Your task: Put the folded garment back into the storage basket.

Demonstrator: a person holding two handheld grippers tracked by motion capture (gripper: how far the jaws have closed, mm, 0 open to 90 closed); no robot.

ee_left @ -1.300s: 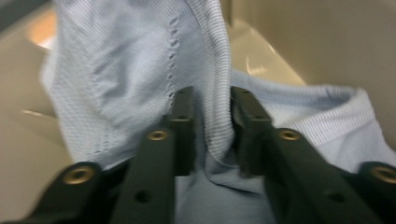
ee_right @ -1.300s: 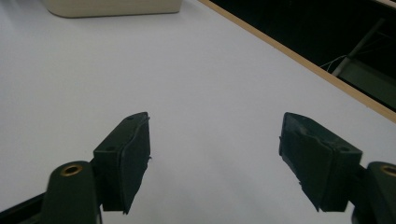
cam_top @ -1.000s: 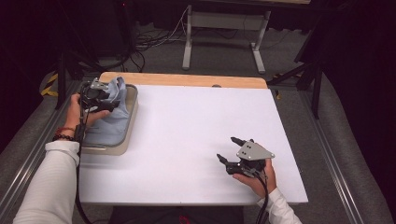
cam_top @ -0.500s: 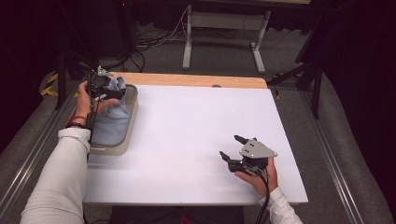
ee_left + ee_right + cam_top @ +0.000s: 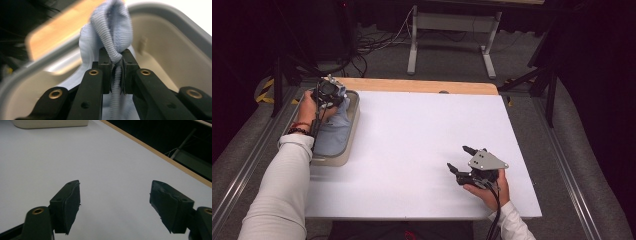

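One white table is carrying one beige bin at its far left corner. One pale blue cloth is lying in that bin; the left gripper, whose jaws have just been closing, is now pinching a ribbed fold, so lifting looks ready. Well right of the bin, the right gripper is resting with jaws apart, empty.

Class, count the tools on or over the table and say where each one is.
2. The left tool is over the far end of the tray, shut on the blue cloth. The right tool is open above the table's near right.
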